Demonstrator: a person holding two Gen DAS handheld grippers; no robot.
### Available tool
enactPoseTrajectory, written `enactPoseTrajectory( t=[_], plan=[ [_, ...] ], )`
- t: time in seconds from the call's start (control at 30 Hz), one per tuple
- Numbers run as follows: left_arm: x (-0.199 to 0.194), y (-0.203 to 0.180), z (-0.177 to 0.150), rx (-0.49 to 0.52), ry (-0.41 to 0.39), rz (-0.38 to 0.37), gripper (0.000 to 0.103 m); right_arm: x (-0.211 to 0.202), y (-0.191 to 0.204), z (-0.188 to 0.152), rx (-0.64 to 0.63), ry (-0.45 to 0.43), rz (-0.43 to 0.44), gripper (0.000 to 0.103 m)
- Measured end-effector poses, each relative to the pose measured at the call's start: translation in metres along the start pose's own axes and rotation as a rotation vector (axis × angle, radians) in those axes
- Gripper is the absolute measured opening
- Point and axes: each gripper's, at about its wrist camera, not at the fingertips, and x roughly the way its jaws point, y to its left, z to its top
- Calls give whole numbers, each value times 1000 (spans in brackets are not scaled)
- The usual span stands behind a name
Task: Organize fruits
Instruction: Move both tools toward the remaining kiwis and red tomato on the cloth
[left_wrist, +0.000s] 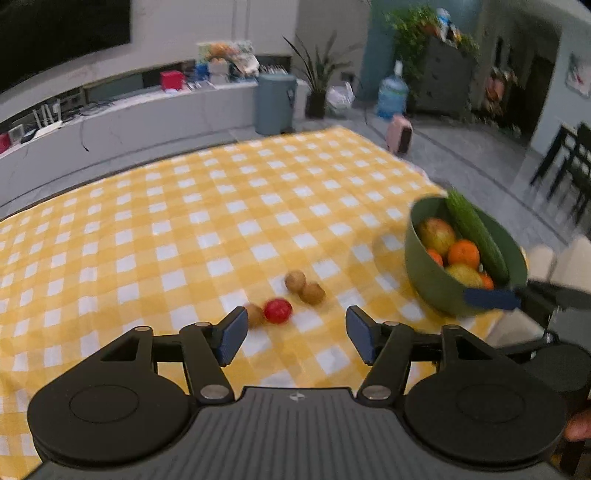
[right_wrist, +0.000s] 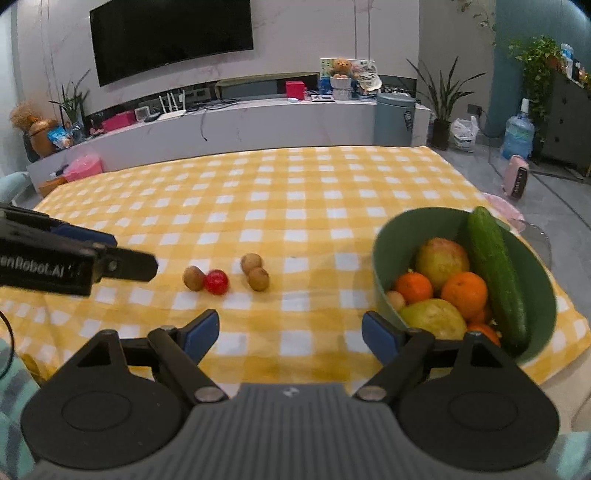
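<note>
While hovering over the yellow checked cloth (right_wrist: 295, 192), both sets of fingers spread wide, gripping nothing: left gripper (left_wrist: 295, 334), right gripper (right_wrist: 290, 332). Three kiwis (right_wrist: 255, 271) plus red tomato (right_wrist: 217, 281) loose mid-frame. Green bowl (right_wrist: 388, 251) at right, loaded with cucumber (right_wrist: 498, 273), oranges (right_wrist: 463, 293), apples.

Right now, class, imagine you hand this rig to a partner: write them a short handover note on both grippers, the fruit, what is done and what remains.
Left gripper: jaws open, empty, above the cloth just short of the loose fruit.
Right gripper: jaws open, empty, its right jaw beside the green bowl.
In the bowl: cucumber, oranges, two larger yellow-red fruits.
Loose on the checked cloth: red fruit touching a brown one, plus a touching brown pair.
Done: most produce is bowled.
Left: probably the four loose pieces go in.
</note>
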Motion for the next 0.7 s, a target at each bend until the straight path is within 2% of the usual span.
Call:
enactPoseTrajectory(
  t=[0.13, 0.23, 0.43, 0.47, 0.53, 0.7],
  plan=[
    [1, 7, 2, -7, -21, 3, 73, 6, 5, 6, -21, -40, 60, 81],
    [6, 13, 1, -26, -10, 20, 73, 15, 9, 11, -36, -22, 103, 81],
    [20, 24, -1, -71, 42, -27, 70, 38, 8, 14, -31, 20, 101, 80],
    [24, 25, -2, -67, 57, -32, 66, 43, 9, 14, -45, 33, 102, 76],
    [32, 25, -4, -67, 86, -41, 61, 52, 10, 13, -64, 58, 106, 56],
    [53, 30, -6, -94, 116, -31, 49, 69, 9, 11, -92, 78, 105, 37]
  ],
)
